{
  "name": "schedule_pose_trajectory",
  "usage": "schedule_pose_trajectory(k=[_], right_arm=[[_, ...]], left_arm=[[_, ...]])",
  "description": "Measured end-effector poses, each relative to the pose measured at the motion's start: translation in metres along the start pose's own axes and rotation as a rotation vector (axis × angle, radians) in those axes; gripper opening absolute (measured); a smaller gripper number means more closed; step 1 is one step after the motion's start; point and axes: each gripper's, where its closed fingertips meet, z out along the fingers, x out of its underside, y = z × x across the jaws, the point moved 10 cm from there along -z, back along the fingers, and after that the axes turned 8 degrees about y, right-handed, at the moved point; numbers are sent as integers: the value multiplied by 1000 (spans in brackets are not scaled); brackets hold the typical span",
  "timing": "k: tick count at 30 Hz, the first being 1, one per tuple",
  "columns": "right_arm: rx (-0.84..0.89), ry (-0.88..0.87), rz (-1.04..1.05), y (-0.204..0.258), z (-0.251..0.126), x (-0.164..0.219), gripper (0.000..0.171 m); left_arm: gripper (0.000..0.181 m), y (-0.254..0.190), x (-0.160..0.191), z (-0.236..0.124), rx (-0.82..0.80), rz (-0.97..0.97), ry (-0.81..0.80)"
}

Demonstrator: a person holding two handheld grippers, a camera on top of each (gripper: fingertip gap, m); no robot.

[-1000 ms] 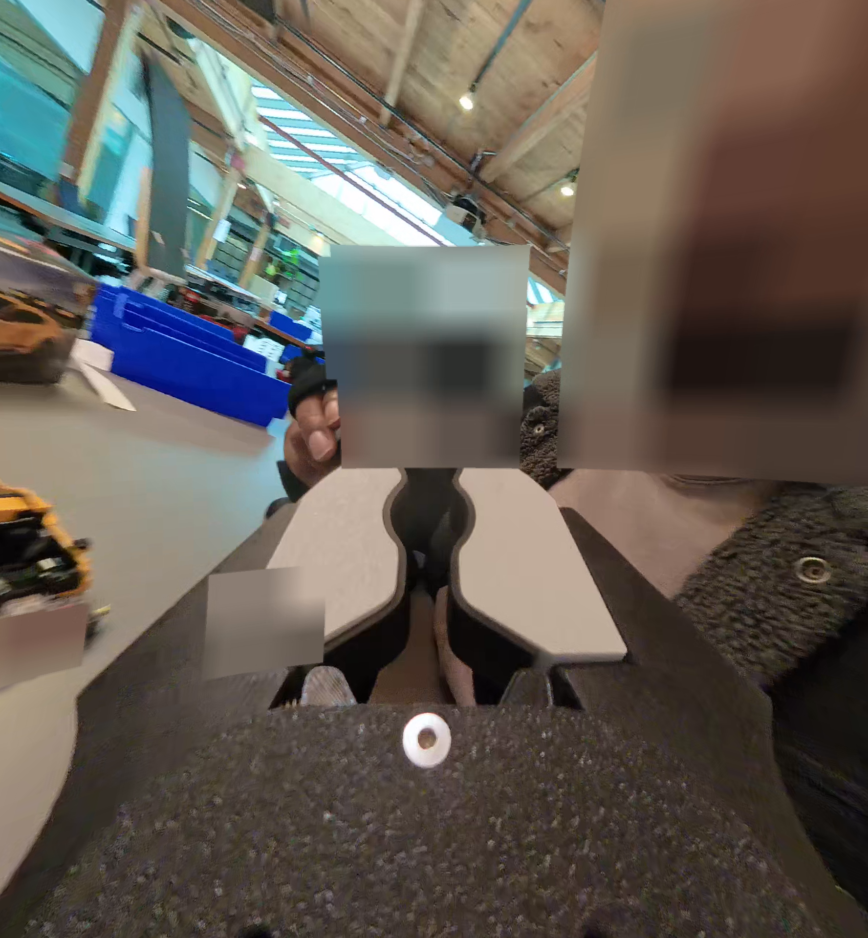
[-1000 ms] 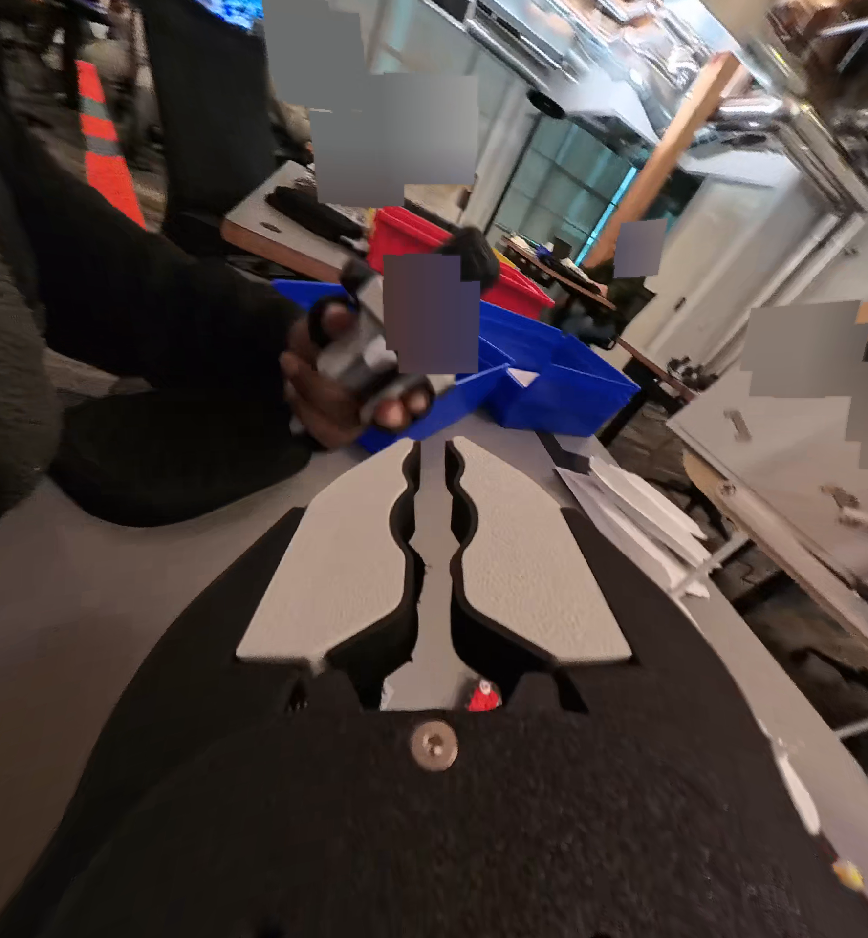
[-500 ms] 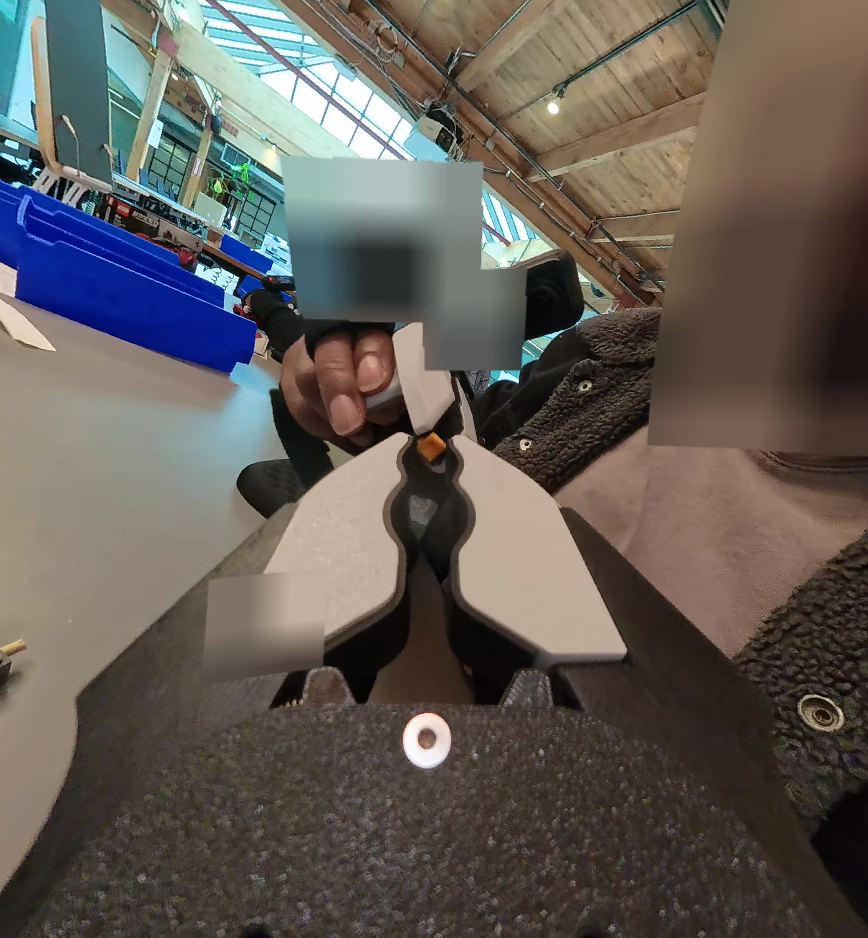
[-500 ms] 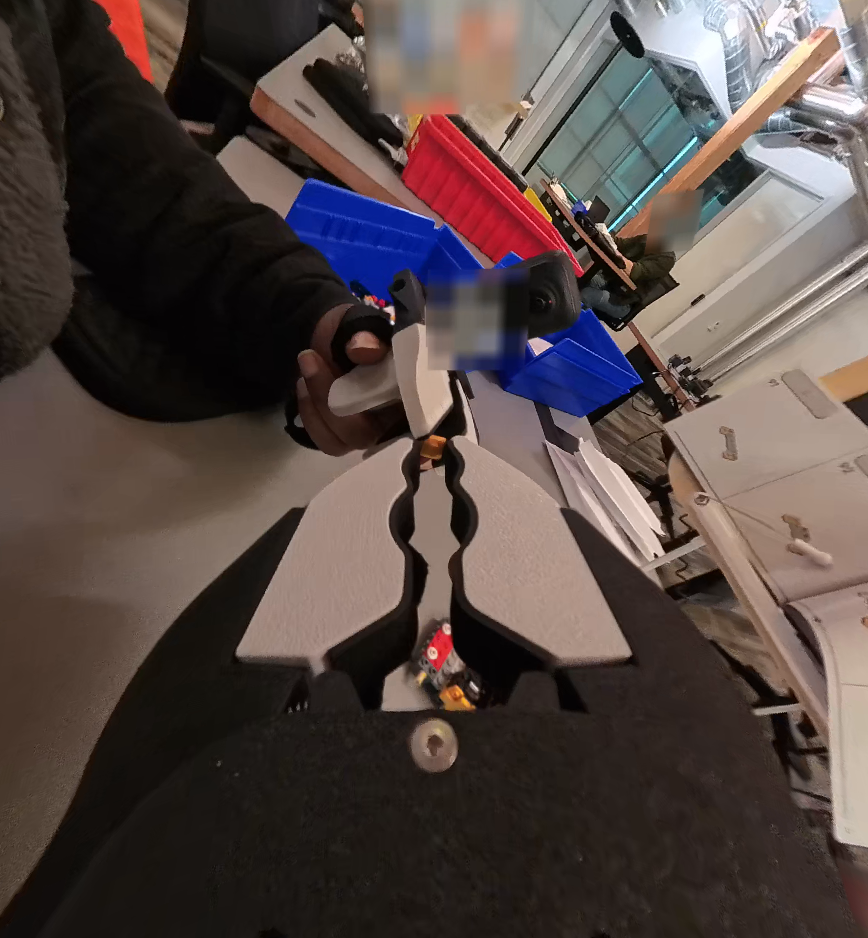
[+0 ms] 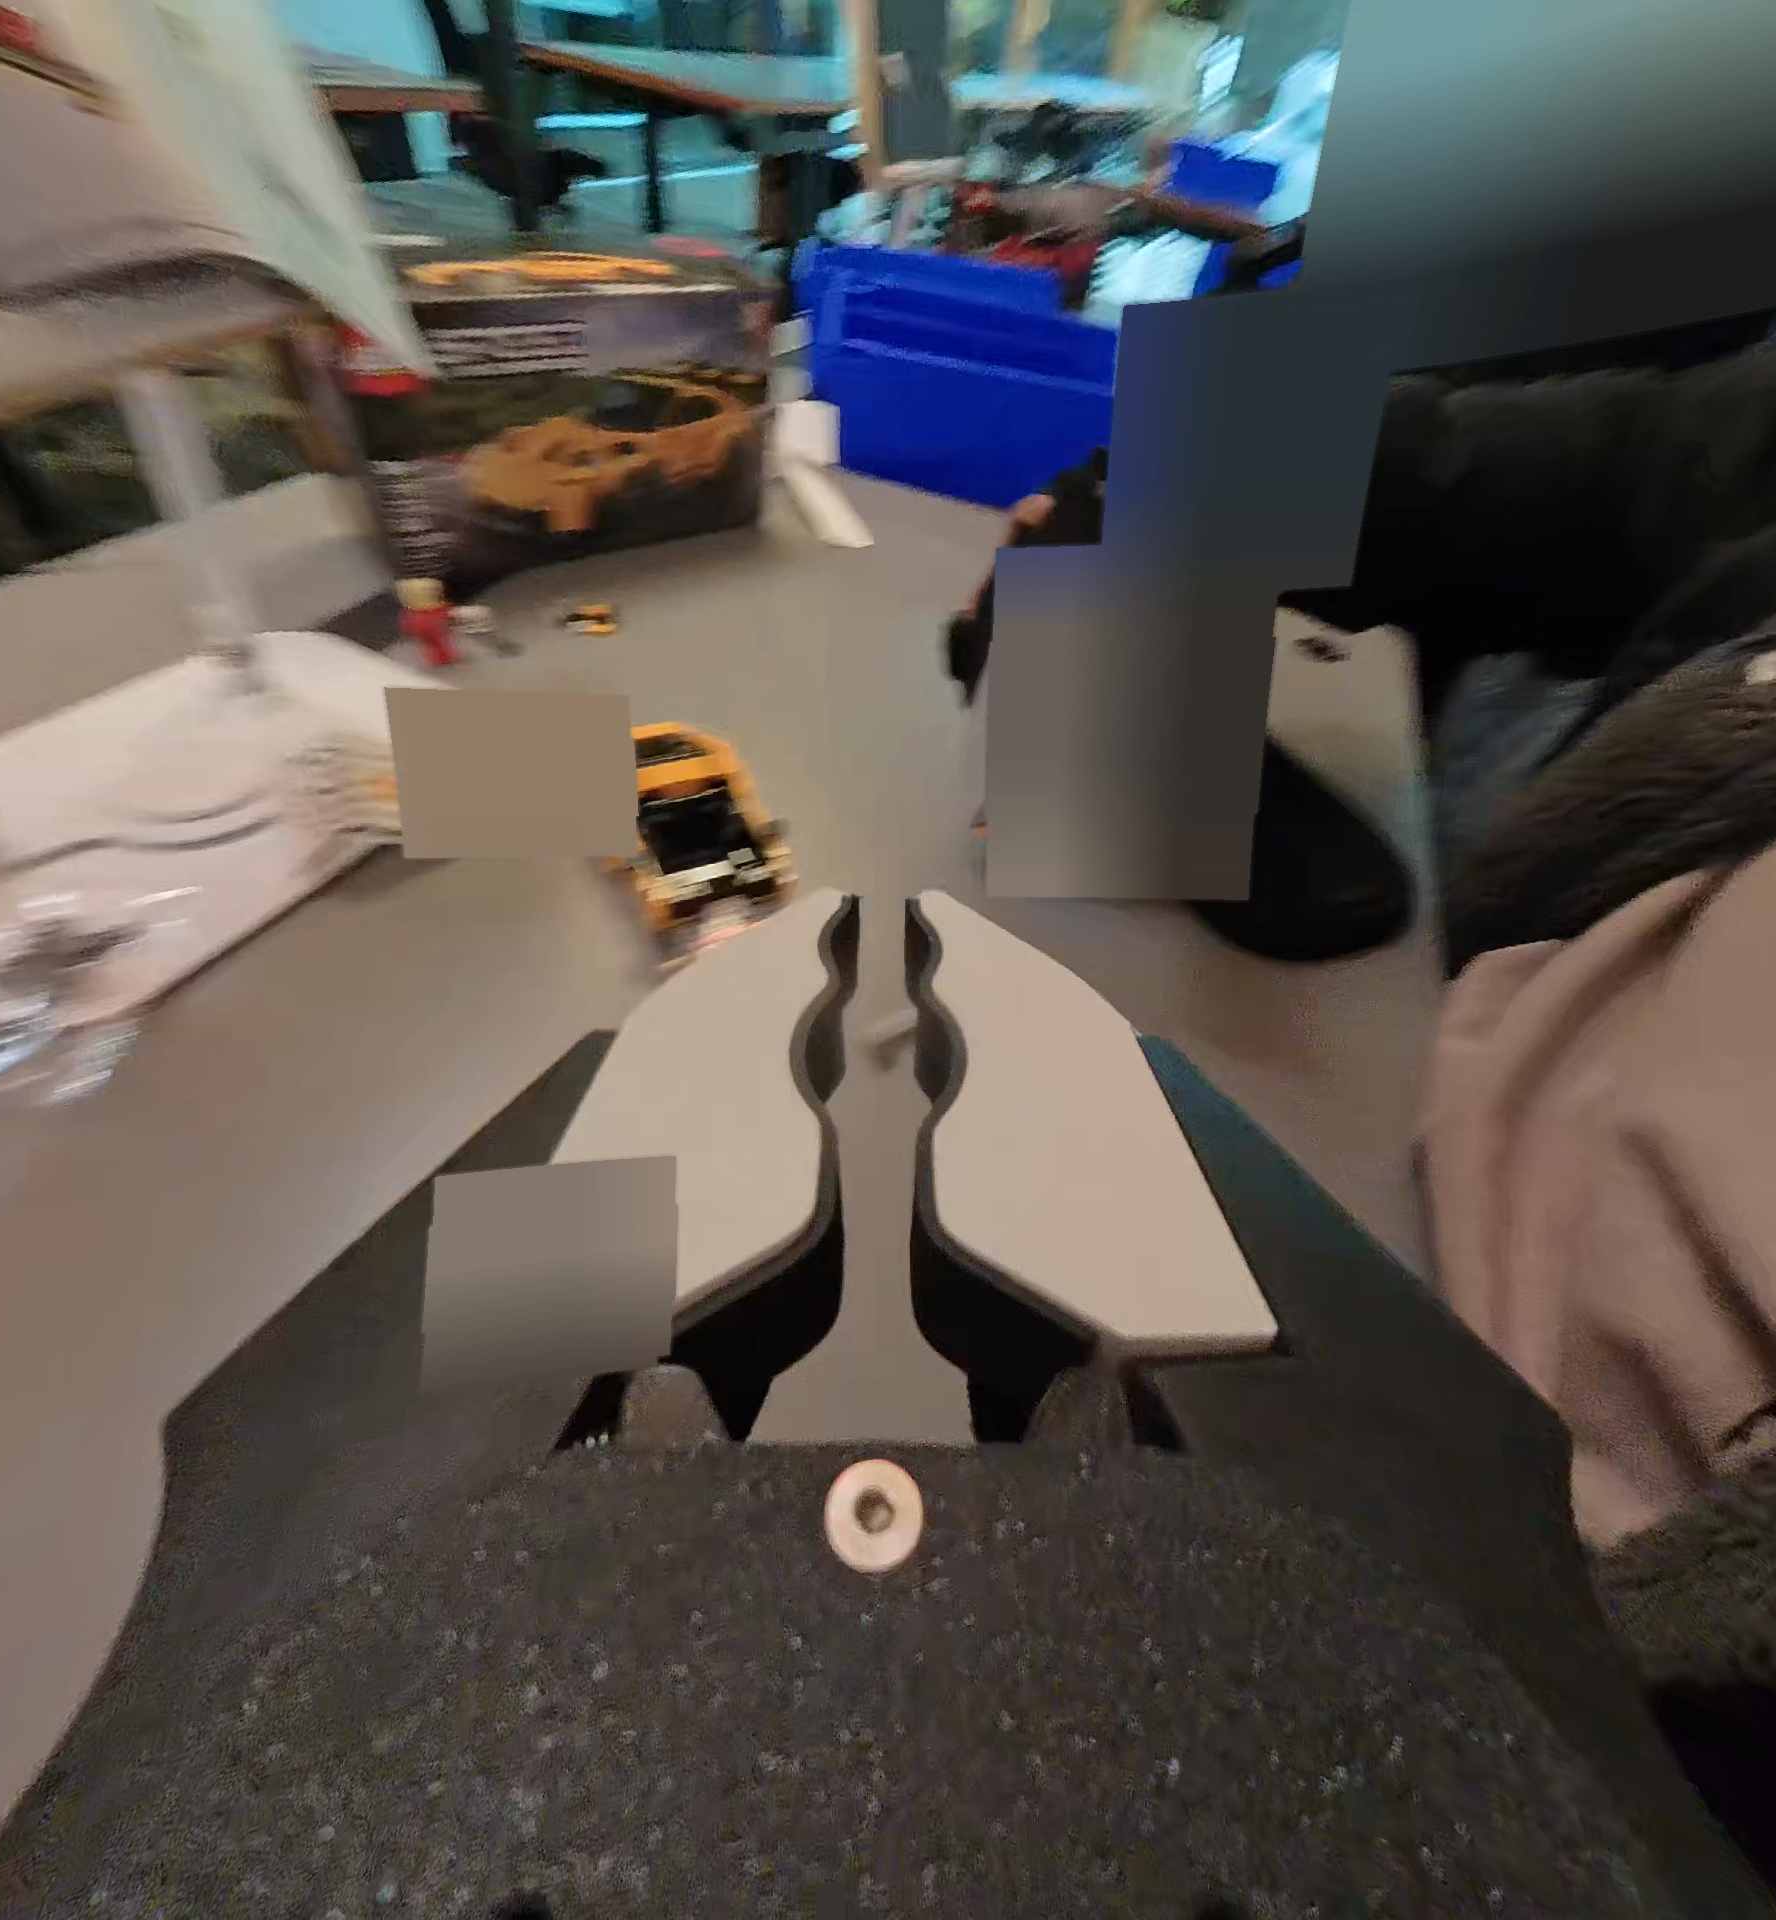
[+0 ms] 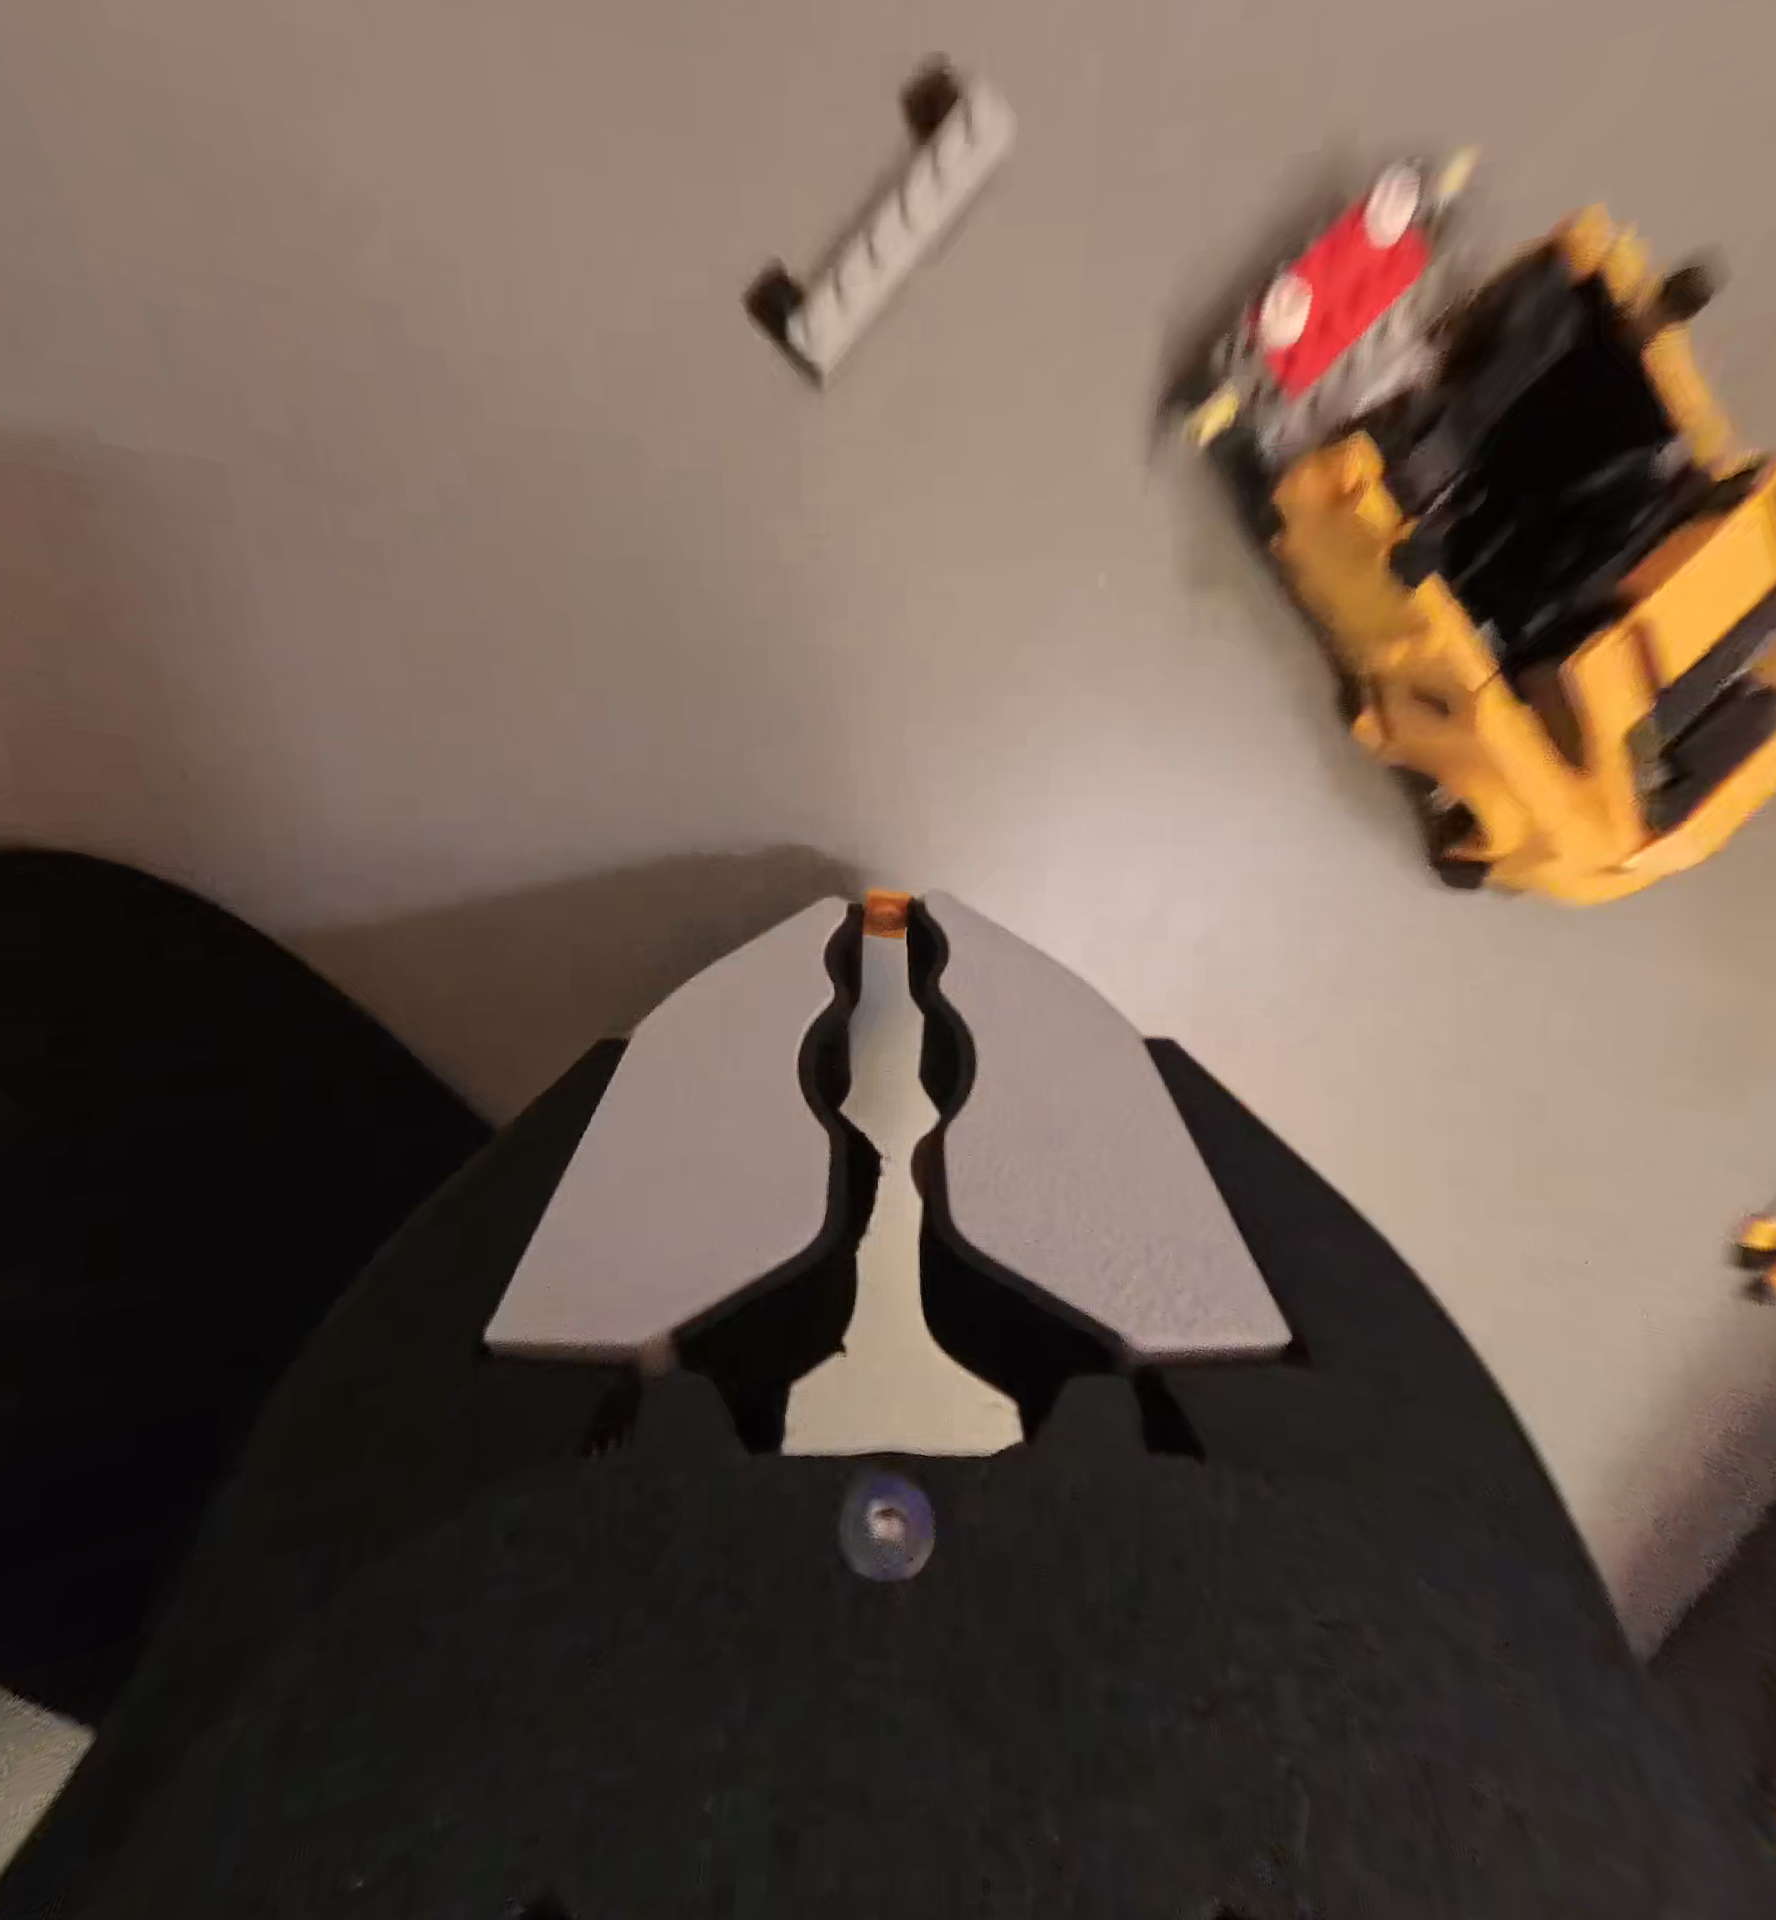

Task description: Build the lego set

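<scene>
Your right tool (image 6: pixel 886 914) pinches a small orange brick (image 6: pixel 885 918) at its tips, above the grey surface (image 6: pixel 448 571). The half-built yellow car (image 6: pixel 1549 582) lies up and right of this brick, the long grey piece (image 6: pixel 889 223) above it. Your left tool (image 5: pixel 876 920) holds nothing, its fingers a little spread.

Small orange brick (image 6: pixel 885 921) pinched at right gripper (image 6: pixel 885 914) tips. Part-built yellow-and-black car (image 6: pixel 1549 582), red plate at one end, rests on grey table (image 6: pixel 448 571). Long grey studded piece (image 6: pixel 889 234) lies apart from it.
</scene>
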Motion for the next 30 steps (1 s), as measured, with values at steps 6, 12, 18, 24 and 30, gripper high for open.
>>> schedule_pose_trajectory(k=[6,12,18,24,30], right_arm=[[-159,63,30,-12,11,3,8],[-187,102,18,-17,12,-2,11],[-195,41,77,-14,12,-1,20],[-130,-139,182,-11,0,5,25],[33,-402,357,-6,-15,15,26]], left_arm=[[4,29,-13,-84,-359,22,137],[5,40,3,-117,-492,5,265],[6,52,23,-136,-540,-44,375],[6,71,38,-148,-553,-66,524],[6,102,68,-150,-515,-108,784]])
